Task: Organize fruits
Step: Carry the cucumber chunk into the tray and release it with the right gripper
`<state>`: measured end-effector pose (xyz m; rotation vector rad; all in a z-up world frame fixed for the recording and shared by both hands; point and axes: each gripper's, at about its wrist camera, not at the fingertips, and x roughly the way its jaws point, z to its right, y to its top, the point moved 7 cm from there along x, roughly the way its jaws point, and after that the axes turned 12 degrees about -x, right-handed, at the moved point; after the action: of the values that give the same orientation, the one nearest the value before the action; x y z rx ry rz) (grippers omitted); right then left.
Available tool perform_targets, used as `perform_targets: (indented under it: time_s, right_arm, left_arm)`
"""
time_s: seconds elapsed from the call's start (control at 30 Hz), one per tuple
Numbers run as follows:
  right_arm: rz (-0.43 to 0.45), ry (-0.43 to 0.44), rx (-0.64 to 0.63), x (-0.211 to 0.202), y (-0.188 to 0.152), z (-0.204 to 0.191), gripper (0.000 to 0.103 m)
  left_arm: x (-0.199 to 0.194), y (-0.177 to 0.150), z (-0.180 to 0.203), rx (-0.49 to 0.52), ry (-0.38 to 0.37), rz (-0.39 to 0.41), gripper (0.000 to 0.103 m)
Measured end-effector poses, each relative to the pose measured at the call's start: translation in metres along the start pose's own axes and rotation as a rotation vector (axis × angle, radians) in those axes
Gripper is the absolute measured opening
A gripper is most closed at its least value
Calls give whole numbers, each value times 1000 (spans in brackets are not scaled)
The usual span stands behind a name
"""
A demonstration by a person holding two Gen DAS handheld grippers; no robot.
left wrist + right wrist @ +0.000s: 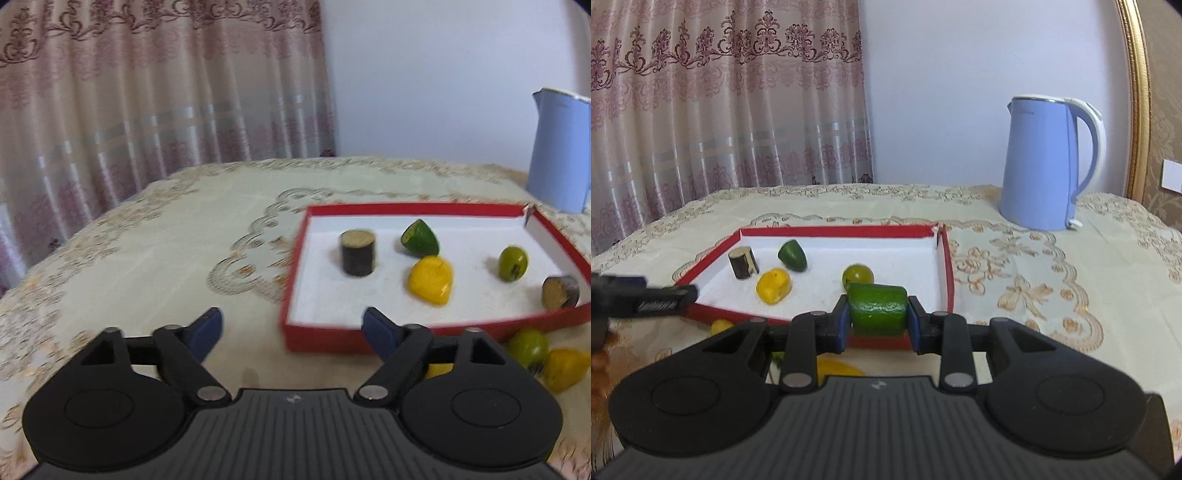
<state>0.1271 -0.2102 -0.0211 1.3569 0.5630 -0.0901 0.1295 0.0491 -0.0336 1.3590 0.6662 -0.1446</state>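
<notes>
A red box [295, 258] [947, 266] with a white floor holds a dark cylinder piece [358, 253] [743, 263], a green wedge [421, 238] [792, 254], a yellow piece [430, 278] [773, 285], a green round fruit [512, 263] [857, 274] and another dark piece [559, 291]. My left gripper [293, 328] is open and empty, just left of the box's near corner. My right gripper [878, 325] is shut on a green fruit chunk [878, 309], held above the box's near wall.
A blue kettle [1043, 162] [557, 151] stands behind the box on the right. Loose green [528, 347] and yellow [565, 367] fruits lie on the tablecloth in front of the box. Curtains hang behind the table.
</notes>
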Motion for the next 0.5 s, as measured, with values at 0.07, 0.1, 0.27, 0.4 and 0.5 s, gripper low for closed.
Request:
perform_targets:
  time_s: [0.07,0.1,0.27,0.4,0.5]
  right_arm:
    - [3,-2,-4,5,7,1,29]
    - [4,-3,-5,8,10,1,29]
    - [11,1,-2,23,25,2,29]
    - [-1,-10,-4,41,35,5,29]
    - [-15,-4,7,55,39,6,29]
  left_arm:
    - [-4,-1,-1,-7,-33,-9,86]
    - [-6,0,-3,-18,-46,-15,86]
    - [-16,-2,-5,-2,-36,22,86]
    - [-20,-7,-7,6,-45,11,87]
    - [-23,-11,-9,7,-53,4,87]
